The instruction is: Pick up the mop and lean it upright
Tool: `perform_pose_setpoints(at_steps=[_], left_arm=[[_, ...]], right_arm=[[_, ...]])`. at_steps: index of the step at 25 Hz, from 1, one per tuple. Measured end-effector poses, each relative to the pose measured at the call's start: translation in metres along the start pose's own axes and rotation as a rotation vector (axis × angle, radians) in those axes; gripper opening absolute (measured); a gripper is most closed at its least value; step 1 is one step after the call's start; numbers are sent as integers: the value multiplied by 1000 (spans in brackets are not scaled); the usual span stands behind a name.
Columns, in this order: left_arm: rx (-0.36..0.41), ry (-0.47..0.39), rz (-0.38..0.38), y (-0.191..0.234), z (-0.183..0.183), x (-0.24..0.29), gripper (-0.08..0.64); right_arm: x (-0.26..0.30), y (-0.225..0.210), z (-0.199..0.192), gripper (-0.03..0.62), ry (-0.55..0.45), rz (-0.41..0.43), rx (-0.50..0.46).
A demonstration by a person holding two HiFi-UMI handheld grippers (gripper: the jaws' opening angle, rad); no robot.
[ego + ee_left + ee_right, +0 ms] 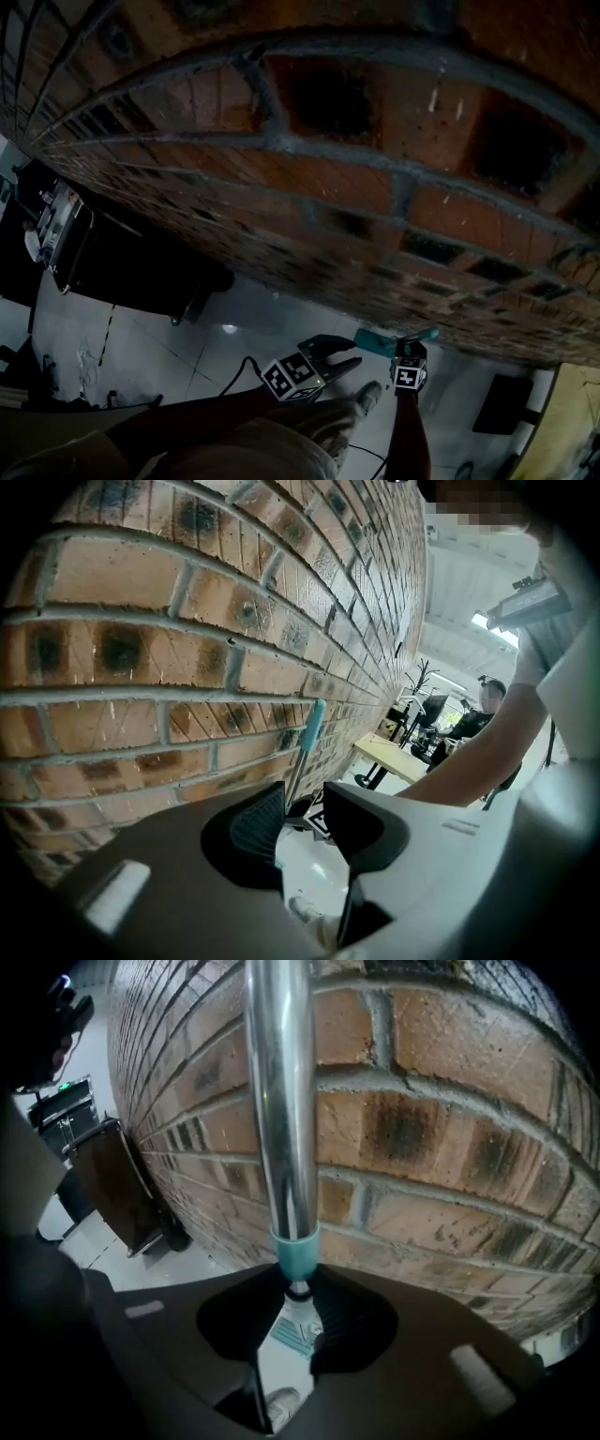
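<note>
Mop (279, 1101) upright between right gripper (298, 1297) jaws, clamped just below teal collar, chrome shaft before brick wall (450, 1147), left gripper (302, 803) jaws apart, empty.

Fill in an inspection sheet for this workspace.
Surface: tiled floor, pale and glossy.
Job's things: mop, a metal pole with a teal collar. It stands roughly upright close to the brick wall; whether it touches the wall cannot be told.
Clutter: black wheeled case by the wall; dark box on the floor.
Grippers: right gripper shut on the mop just below the collar; left gripper open, nothing between its jaws.
Cables: black cable curving over the floor near the left gripper.
Surroundings: wooden table, with a person beyond it.
</note>
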State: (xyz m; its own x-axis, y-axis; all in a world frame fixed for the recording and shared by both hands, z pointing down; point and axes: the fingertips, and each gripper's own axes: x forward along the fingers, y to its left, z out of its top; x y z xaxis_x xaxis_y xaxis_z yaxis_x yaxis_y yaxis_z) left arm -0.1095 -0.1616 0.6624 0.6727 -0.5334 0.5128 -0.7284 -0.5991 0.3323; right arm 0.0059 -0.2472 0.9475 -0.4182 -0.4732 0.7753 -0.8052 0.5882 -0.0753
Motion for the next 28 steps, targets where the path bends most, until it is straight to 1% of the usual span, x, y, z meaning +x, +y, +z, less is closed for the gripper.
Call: perform_pose_setpoints(at_steps=[5, 12, 21, 24, 28], left_arm=[[11, -1, -16, 3, -1, -8, 147], [31, -2, -54, 3, -1, -21, 147], [65, -38, -109, 4, 10, -44, 147], [74, -49, -123, 5, 13, -54, 146], [84, -72, -140, 5, 20, -64, 146]], right_arm=[[-20, 1, -6, 97, -40, -62, 48], [-50, 14, 1, 97, -75, -87, 51], [-112, 40, 38, 95, -176, -117, 44], [-131, 47, 44, 95, -188, -133, 53], [-161, 58, 68, 95, -242, -147, 63]])
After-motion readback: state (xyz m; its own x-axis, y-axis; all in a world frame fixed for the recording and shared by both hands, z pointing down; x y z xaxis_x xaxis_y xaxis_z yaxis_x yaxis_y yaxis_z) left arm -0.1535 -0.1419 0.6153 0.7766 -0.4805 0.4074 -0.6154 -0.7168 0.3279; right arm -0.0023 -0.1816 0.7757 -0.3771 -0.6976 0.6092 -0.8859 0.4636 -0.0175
